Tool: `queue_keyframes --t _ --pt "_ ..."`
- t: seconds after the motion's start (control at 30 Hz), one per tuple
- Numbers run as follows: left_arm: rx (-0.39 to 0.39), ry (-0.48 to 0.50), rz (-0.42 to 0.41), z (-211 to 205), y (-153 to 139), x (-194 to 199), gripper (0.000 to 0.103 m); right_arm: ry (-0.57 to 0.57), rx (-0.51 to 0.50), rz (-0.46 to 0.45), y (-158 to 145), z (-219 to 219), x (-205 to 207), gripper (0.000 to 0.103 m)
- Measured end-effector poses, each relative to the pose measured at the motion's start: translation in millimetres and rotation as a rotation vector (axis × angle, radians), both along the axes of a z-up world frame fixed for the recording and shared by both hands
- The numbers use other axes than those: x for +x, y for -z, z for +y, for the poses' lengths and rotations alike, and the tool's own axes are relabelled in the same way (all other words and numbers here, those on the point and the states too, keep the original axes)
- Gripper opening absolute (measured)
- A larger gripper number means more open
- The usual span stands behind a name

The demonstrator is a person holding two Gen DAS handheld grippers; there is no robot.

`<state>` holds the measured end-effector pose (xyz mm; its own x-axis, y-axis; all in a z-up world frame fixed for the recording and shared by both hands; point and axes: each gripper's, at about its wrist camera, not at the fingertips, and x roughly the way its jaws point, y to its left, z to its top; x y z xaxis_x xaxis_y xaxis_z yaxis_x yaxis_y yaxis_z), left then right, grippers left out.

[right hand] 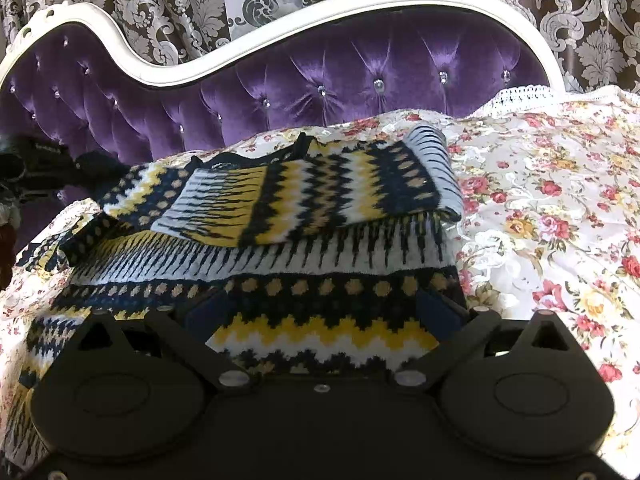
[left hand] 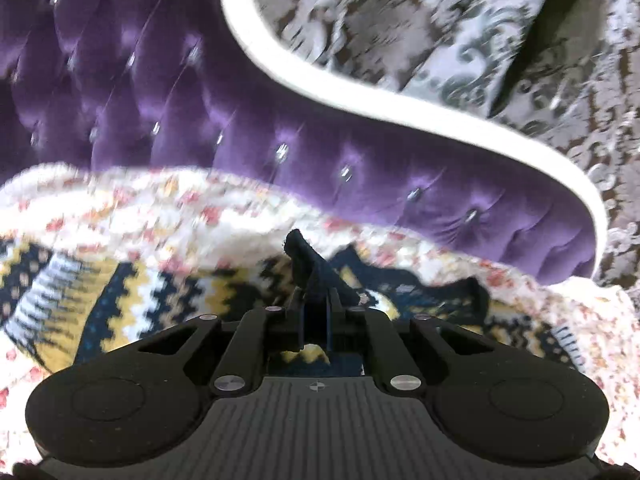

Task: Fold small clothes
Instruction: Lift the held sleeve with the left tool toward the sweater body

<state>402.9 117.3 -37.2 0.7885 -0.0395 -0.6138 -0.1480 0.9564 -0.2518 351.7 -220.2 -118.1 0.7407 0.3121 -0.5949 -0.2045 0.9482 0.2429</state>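
Observation:
A knitted sweater (right hand: 304, 204) in navy, yellow and white zigzags lies on the floral bedspread (right hand: 552, 208), with one part folded over the body. My right gripper (right hand: 322, 308) is open, its fingers (right hand: 204, 316) spread wide over the sweater's near hem. In the blurred left wrist view my left gripper (left hand: 314, 300) is shut on a dark navy edge of the sweater (left hand: 308, 260), which sticks up between the fingers. More of the sweater (left hand: 120, 300) lies beneath it. The left gripper shows at the left edge of the right wrist view (right hand: 44, 164).
A purple tufted headboard (right hand: 320, 80) with a white curved frame (right hand: 280, 36) stands behind the bed. Patterned brown and silver curtains (right hand: 160, 0) hang behind it. The floral bedspread spreads to the right of the sweater, with a lace edge (right hand: 520, 96).

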Motion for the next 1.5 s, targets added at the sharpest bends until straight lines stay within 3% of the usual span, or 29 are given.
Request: queue_keyframes --t 0.13,0.4,0.5,0.57,0.63,0.77,0.87,1.07,1.27,1.5 --pt "0.007 -0.023 0.061 6 22 2 0.009 -0.004 -0.012 0.015 3 1 2 0.101" --pt "0.194 -0.038 0.120 5 44 2 0.011 -0.007 -0.027 0.017 4 2 3 0.101" --pt "0.216 -0.010 0.116 4 43 2 0.014 -0.009 -0.036 0.014 4 5 3 0.102" --pt "0.151 0.029 0.113 9 39 0 0.041 -0.014 -0.038 0.011 5 5 3 0.103" --pt "0.094 0.050 0.093 13 32 -5 0.051 -0.019 -0.037 0.005 4 5 3 0.103" --pt "0.046 0.063 0.034 27 12 -18 0.085 -0.029 -0.011 -0.009 3 2 2 0.103" --pt "0.051 0.044 0.032 41 2 -22 0.098 -0.041 0.020 -0.034 0 -1 1 0.103" --pt "0.072 -0.054 0.037 91 -3 -32 0.098 -0.054 0.094 -0.064 -5 -5 -1 0.103" --pt "-0.033 -0.217 0.079 159 12 -42 0.098 -0.054 0.144 -0.066 -4 -8 0 0.103" --pt "-0.119 -0.317 0.112 218 28 -51 0.098 -0.062 0.156 -0.064 -1 -6 0 0.103"
